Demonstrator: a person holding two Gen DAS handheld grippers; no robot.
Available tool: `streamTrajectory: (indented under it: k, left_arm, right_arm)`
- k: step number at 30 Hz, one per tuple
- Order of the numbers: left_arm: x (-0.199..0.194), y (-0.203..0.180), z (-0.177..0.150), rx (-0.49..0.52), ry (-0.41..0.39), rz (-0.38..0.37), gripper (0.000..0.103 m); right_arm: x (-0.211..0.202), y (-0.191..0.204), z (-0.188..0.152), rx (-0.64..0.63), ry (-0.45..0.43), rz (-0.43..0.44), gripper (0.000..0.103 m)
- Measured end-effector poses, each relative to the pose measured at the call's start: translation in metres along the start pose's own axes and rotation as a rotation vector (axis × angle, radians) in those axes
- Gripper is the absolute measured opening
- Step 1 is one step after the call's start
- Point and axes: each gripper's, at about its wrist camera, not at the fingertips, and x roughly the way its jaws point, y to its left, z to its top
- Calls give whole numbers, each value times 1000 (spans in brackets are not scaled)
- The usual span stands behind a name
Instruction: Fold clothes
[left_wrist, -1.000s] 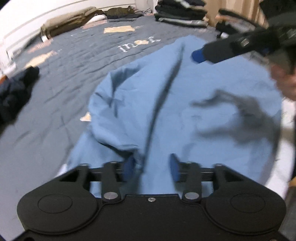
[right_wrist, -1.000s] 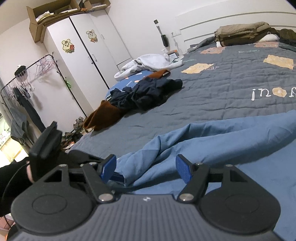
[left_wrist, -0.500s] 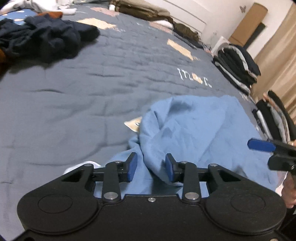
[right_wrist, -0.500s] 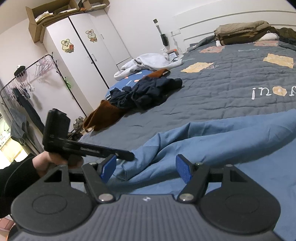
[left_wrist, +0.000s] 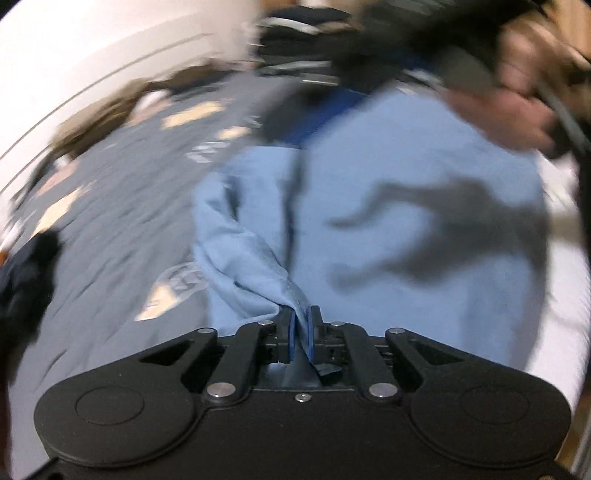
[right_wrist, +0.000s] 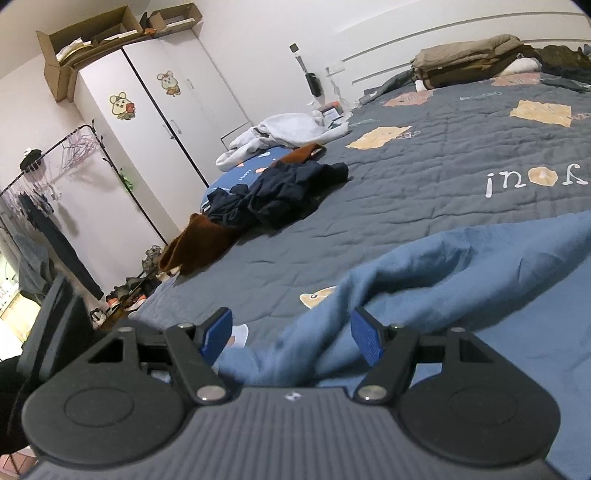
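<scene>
blue garment (right_wrist: 461, 266): soft woven cloth, matt, creased; a stitched hem shows where it is pinched in the left wrist view.
left gripper (left_wrist: 302, 334): matt black plastic body, bright metal screws at the pivots; blue pads.
right gripper (right_wrist: 291, 338): black plastic arms, ribbed grey plastic top, metal pivot screws; blue pads (right_wrist: 365, 338) with fine rough texture.
bedspread (right_wrist: 424, 173): quilted grey cloth, matt, stitched puckers, printed tan patches.
dark clothes pile (right_wrist: 280, 192): navy cloth, matt, crumpled.
brown garment (right_wrist: 195, 247): thick fuzzy cloth.
wardrobe (right_wrist: 155, 107): smooth white panels, slight sheen.
boxes (right_wrist: 85, 40): plain brown cardboard, matt.
</scene>
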Motion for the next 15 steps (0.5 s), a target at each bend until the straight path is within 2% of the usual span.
streamTrajectory:
  k: [1, 3, 6, 7, 8, 11, 14, 15]
  left_arm:
    - [-2, -3, 0, -5, 7, -24, 10]
    - [-7, -4, -2, -47, 10, -66, 20]
    - [-19, 11, -5, -183, -11, -150, 38]
    - [-24, 16, -8, -226, -24, -163, 40]
    - [-30, 22, -11, -268, -37, -174, 41]
    - [-35, 36, -19, -362, -52, -129, 40]
    - [-28, 37, -23, -376, -24, -120, 20]
    - [-25, 37, -24, -381, -15, -116, 19]
  right_arm:
    - [0, 0, 0, -2, 4, 0, 70]
    - [0, 0, 0, -3, 7, -1, 70]
    - [-1, -1, 1, -4, 5, 0, 70]
    - [-2, -2, 2, -4, 2, -1, 70]
    - [-3, -2, 2, -1, 0, 0, 70]
    - [-4, -4, 2, 8, -3, -4, 70]
    - [-2, -3, 2, 13, -2, -8, 70]
    - [-2, -3, 2, 11, 0, -7, 70]
